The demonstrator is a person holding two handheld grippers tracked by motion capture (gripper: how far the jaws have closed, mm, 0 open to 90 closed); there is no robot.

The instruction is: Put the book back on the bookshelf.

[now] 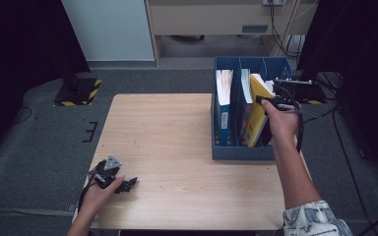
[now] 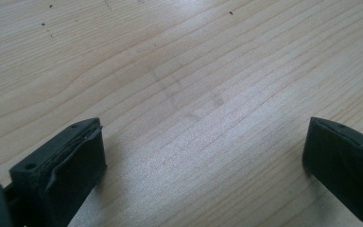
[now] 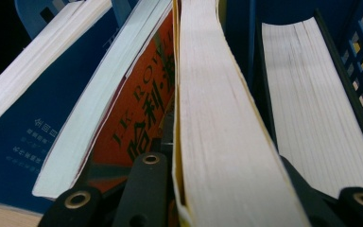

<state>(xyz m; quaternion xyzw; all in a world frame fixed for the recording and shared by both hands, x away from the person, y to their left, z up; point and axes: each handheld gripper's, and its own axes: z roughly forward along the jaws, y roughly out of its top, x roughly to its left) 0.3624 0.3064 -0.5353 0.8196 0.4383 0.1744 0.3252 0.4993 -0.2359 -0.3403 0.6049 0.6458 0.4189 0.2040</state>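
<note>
The right gripper [image 1: 268,101] is clamping the yellow book [image 3: 217,123] between its closed jaws, holding it tilted in the blue file box [image 1: 241,152]. Beside it an orange cover [image 3: 142,118] is reading "J.K. ROW" above Chinese characters. The left gripper [image 1: 128,184] is resting wide open and empty on the table [image 2: 194,71].

A light wooden table [image 1: 177,147] is set at the centre of the frame on grey carpeted floor [image 1: 44,142]. A pale blue-grey panel [image 1: 109,29] is seen at the upper left, with a beige cabinet [image 1: 206,19] beside it at upper centre. Black curtains [image 1: 19,39] are hung along both dark sides. A black stand base with yellow-black hazard tape [image 1: 78,91] is placed at the left of the table, and black cables [image 1: 349,162] are trailed over the floor at the right
</note>
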